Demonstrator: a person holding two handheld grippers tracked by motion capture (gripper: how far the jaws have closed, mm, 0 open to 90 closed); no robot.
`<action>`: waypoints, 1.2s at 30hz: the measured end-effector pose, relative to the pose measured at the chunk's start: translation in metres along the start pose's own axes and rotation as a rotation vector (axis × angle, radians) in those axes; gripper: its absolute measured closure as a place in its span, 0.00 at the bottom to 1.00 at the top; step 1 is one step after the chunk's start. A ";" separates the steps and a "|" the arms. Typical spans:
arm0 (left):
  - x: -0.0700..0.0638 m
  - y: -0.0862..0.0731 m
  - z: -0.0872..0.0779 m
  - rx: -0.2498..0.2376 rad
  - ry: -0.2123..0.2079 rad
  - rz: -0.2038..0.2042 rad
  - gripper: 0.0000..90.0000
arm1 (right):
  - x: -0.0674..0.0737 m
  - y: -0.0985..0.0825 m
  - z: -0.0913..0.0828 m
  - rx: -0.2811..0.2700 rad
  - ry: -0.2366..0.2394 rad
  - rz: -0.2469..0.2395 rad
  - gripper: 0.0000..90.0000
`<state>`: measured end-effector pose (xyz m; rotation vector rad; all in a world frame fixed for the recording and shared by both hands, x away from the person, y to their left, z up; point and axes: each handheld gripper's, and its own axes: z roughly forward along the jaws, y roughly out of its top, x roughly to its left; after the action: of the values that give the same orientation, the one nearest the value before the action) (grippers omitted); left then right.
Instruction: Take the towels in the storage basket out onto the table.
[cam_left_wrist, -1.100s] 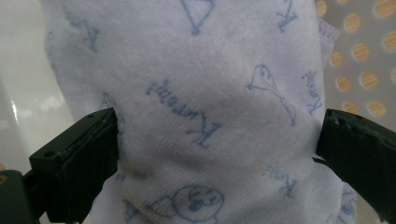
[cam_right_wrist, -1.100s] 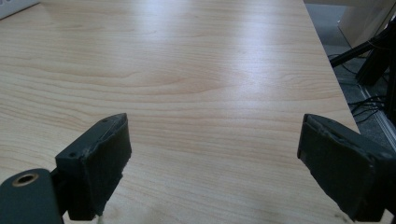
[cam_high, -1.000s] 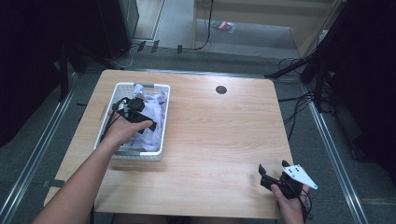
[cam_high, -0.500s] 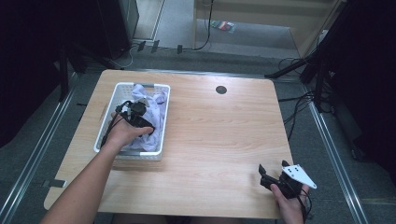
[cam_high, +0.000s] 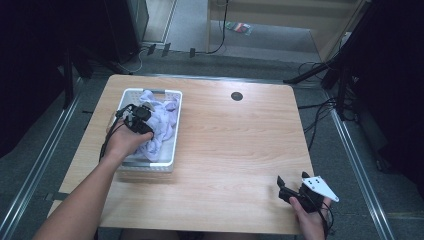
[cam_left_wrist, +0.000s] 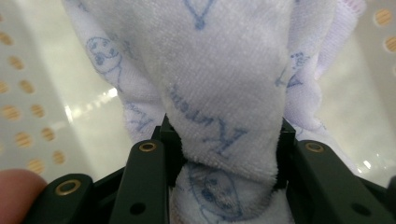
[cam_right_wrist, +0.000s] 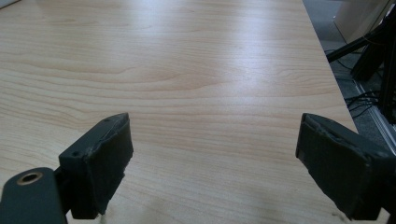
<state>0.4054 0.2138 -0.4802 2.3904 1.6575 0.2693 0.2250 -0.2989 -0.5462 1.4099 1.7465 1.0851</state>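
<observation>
**Left fingers clamp the cloth in the basket**

And there's the change: a second ago the left gripper (cam_high: 136, 120) hung over the basket with its fingers spread, and they have just been closing; now they are clamped on a bunched fold of the pale lilac printed terry cloth (cam_left_wrist: 224, 93), which bulges up between the black pads in the left gripper view. The cloth lies heaped inside the white perforated plastic basket (cam_high: 172, 145) at the left side of the light wooden surface (cam_high: 240, 145).

Plenty of room: bare wood runs from the basket's right wall to the right edge, broken by a small round dark cable port (cam_high: 236, 96) near the far edge.

The left forearm slants in from the bottom left, hand down inside the basket. The right gripper (cam_high: 292, 189) sits at the near right corner, fingers (cam_right_wrist: 100, 163) wide apart over bare wood, unmoved.
</observation>
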 end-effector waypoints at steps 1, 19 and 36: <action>0.003 0.000 -0.005 -0.008 -0.003 -0.003 0.69 | 0.000 0.000 0.000 -0.001 0.000 -0.003 0.12; 0.017 0.003 -0.090 -0.097 -0.001 0.000 0.69 | 0.000 0.000 0.000 0.000 0.008 -0.009 0.13; -0.023 0.027 -0.140 -0.168 -0.029 0.105 0.68 | 0.000 0.000 0.000 0.001 0.009 -0.008 0.13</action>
<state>0.3836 0.1932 -0.3389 2.3465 1.4382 0.3745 0.2254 -0.2984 -0.5462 1.3992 1.7578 1.0884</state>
